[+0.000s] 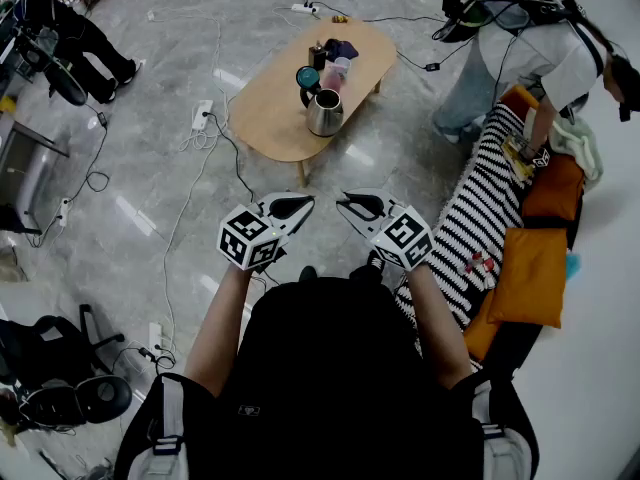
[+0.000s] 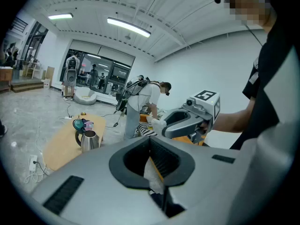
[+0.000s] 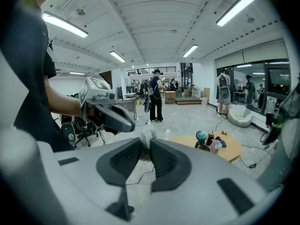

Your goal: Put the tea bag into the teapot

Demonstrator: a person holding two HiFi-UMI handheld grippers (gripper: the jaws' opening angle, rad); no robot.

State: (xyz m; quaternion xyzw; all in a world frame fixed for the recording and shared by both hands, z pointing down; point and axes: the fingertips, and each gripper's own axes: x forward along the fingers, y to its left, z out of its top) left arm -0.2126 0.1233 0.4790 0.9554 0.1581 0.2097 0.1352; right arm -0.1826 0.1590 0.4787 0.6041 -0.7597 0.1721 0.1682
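We hold both grippers up in front of our chest, tips turned in toward each other and tilted a little downward, well apart from the low oval wooden surface (image 1: 268,118) out ahead on the grey marble floor (image 1: 150,198). The right gripper (image 3: 146,142) has its jaws drawn in on the tea bag (image 3: 147,135), a small whitish lump pinched right at the tips and held in the air. The left gripper (image 2: 150,142) is pressed together at its tips, and a pale scrap (image 2: 153,171) with an orange edge sits between its pads lower down; we cannot tell what that scrap is. The steel teapot (image 1: 324,113) stands upright near the middle of the surface with its dark handle on its left side in the head view. Just behind it are a teal round object (image 1: 307,76), a pink cup (image 1: 341,66) and a few darker items that we cannot make out. To our right another person (image 1: 530,58) bends over a couch with a black-and-white striped blanket (image 1: 480,218) and orange cushions (image 1: 530,273). Cables (image 1: 225,133) trail over the floor round the surface
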